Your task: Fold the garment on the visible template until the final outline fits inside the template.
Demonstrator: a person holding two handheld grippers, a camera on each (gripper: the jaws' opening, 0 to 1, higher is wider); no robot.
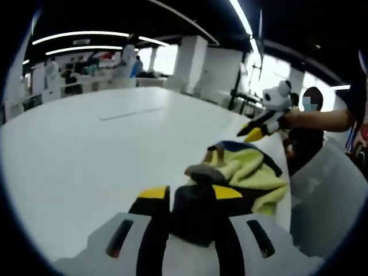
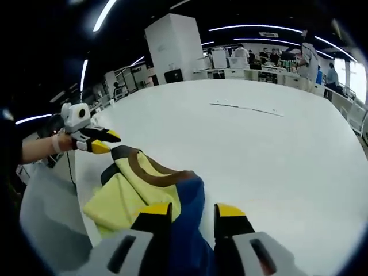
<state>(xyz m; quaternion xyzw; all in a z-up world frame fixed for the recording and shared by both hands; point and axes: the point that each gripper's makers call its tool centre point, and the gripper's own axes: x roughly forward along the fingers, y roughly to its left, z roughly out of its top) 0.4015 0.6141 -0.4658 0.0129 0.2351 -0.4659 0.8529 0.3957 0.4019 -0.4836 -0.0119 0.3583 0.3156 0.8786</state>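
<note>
Both grippers share one build: the left gripper (image 1: 191, 201), at the frame's bottom, has black jaws capped in yellow on pale grey bodies with dark slots. The right gripper (image 2: 192, 215) matches. The person's outstretched arm wears what looks like a white wristband (image 2: 56, 143).

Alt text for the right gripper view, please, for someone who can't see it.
The right gripper has a fold of a yellow, blue and brown garment between its yellow-tipped jaws, near the edge of a large white table. To the left, the left gripper, held in a person's hand, reaches toward the garment's far end.
</note>
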